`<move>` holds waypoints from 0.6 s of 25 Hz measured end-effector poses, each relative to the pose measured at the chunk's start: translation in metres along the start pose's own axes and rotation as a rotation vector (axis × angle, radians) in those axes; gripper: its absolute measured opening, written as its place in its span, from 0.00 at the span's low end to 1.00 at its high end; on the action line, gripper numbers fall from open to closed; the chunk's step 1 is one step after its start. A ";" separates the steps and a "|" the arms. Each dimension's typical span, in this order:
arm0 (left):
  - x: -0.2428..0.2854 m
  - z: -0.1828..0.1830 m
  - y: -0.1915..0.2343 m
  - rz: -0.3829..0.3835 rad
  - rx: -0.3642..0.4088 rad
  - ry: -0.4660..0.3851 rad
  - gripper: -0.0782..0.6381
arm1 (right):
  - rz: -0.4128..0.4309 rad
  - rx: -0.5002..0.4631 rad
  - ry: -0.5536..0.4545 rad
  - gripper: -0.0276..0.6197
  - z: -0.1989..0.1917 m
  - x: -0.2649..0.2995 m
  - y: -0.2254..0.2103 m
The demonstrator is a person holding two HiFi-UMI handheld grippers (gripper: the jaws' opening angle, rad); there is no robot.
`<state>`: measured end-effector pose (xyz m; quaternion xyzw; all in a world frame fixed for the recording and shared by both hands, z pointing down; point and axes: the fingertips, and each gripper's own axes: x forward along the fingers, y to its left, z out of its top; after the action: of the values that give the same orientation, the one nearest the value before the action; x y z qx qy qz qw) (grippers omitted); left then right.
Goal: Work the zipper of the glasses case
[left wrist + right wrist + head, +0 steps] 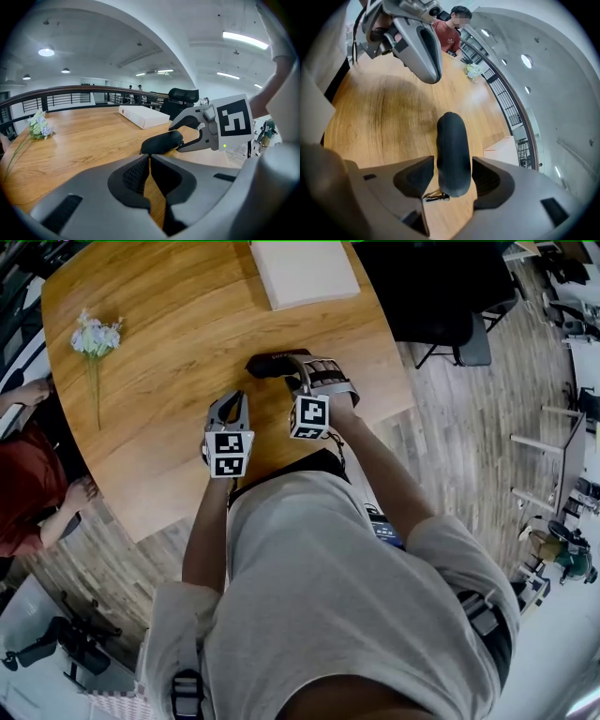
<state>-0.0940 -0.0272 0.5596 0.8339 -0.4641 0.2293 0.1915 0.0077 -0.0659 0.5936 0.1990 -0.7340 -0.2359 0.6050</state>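
set-up step: right tongs (452, 164) stand apart astride the glasses case (451, 136) at frame centre, left tongs (150, 161) shut and empty; next, probably pinch the zipper pull (436, 197).

Your glasses case (272, 363) is black, rounded and elongated. It lies flat on the wooden bench (169, 362), near the edge on your side, and looks closed. Its near end sits between the jaws of your right gripper (452, 168), where a small metal zipper pull (436, 197) sticks out sideways.
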 end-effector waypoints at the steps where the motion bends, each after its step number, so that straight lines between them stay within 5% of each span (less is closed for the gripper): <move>1: 0.000 -0.001 -0.003 0.001 -0.003 0.004 0.16 | 0.002 0.024 -0.014 0.43 -0.002 -0.003 0.003; 13: -0.006 0.004 -0.051 0.142 -0.070 -0.004 0.15 | 0.040 0.634 -0.272 0.41 -0.030 -0.062 0.018; 15: -0.013 0.012 -0.062 0.183 -0.077 -0.032 0.15 | 0.044 0.752 -0.347 0.21 -0.037 -0.082 0.017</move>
<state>-0.0440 0.0061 0.5363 0.7834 -0.5500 0.2145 0.1943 0.0592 -0.0086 0.5437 0.3480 -0.8641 0.0317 0.3623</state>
